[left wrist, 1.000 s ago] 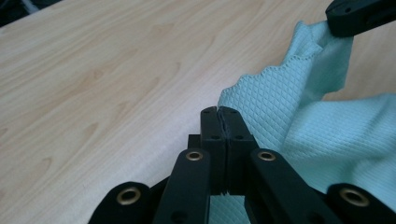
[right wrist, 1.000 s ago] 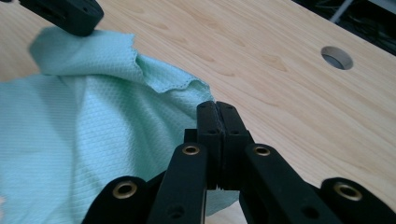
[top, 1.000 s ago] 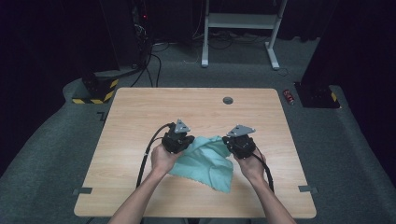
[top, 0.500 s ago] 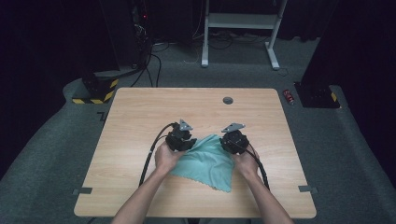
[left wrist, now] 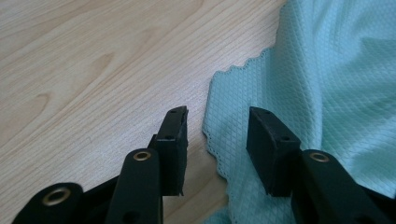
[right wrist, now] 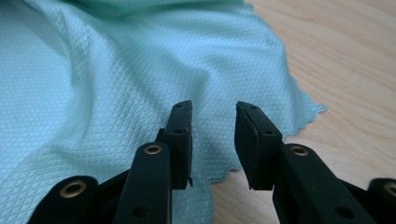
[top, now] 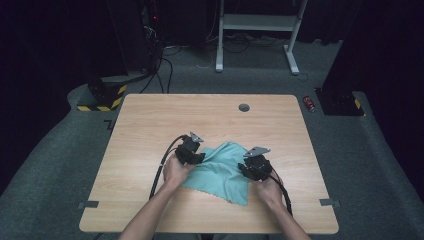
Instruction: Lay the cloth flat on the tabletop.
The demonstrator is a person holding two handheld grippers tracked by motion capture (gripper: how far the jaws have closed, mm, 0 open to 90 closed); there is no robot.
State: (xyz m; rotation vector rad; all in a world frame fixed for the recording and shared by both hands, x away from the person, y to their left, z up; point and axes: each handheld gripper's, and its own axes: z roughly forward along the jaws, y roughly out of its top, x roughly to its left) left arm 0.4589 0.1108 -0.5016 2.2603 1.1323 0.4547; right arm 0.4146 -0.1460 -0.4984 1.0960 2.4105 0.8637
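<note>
A teal cloth (top: pixel 222 171) lies rumpled on the near half of the wooden table (top: pixel 150 125), between the two hands. The left gripper (left wrist: pixel 217 135) has just been opening; its jaws stand apart over the cloth's scalloped edge, clamping nothing. The right gripper (right wrist: pixel 212 140) has likewise just been opening — its jaws straddle the opposite hem, pads clear of the fabric.

The risk, as it looks from here: the cloth sits in loose folds, so a careless re-grip could pinch two layers or miss the thin hem and scrape bare wood.

The tabletop is pale woodgrain with a grommet hole (top: pixel 244 107) at the far side. Beyond lie grey carpet, cables and a white frame (top: pixel 257 22) in a dark room.
</note>
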